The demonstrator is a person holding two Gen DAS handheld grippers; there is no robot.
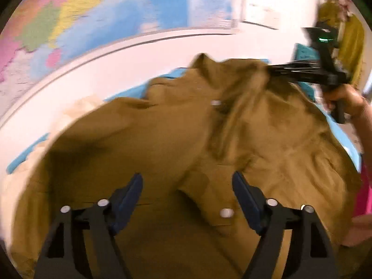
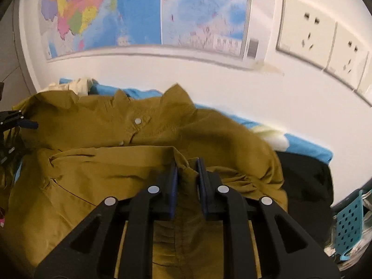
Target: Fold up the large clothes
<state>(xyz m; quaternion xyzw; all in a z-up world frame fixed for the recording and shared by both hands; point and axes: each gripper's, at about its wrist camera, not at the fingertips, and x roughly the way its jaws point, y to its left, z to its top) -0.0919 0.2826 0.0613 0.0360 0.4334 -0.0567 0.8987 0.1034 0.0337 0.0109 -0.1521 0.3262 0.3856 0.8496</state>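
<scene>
1. Left wrist view: the left tool [image 1: 187, 200] hangs over the mustard shirt [image 1: 162, 144] with its 2 blue-padded fingers [image 1: 130, 197] spread wide and nothing between them. The shirt lies spread and rumpled across a blue sheet [image 1: 28, 155], with a snap button [image 1: 226, 212] showing between the fingers. At upper right, a hand [image 1: 344, 100] holds the right tool [image 1: 274, 68], whose tips are buried in a lifted ridge of the shirt's fabric. A colourful wall map [image 1: 81, 18] fills the blurred background.

2. Right wrist view: the right tool [image 2: 187, 176] is clamped on a bunched fold of the shirt [image 2: 104, 176], its pads [image 2: 173, 186] pinching cloth from both sides. The collar [image 2: 148, 100] points toward the white wall, with a snap button [image 2: 137, 121] just below it. The shirt lies on the blue sheet [image 2: 307, 148], beside a dark garment [image 2: 304, 186] on the right and pale cloth [image 2: 79, 84] behind. The left tool [image 2: 25, 123] peeks in at the left edge, just over the shirt's shoulder. The wall map [image 2: 144, 11] and 2 wall sockets [image 2: 309, 28] sit above, and a teal basket [image 2: 351, 223] is at lower right.
</scene>
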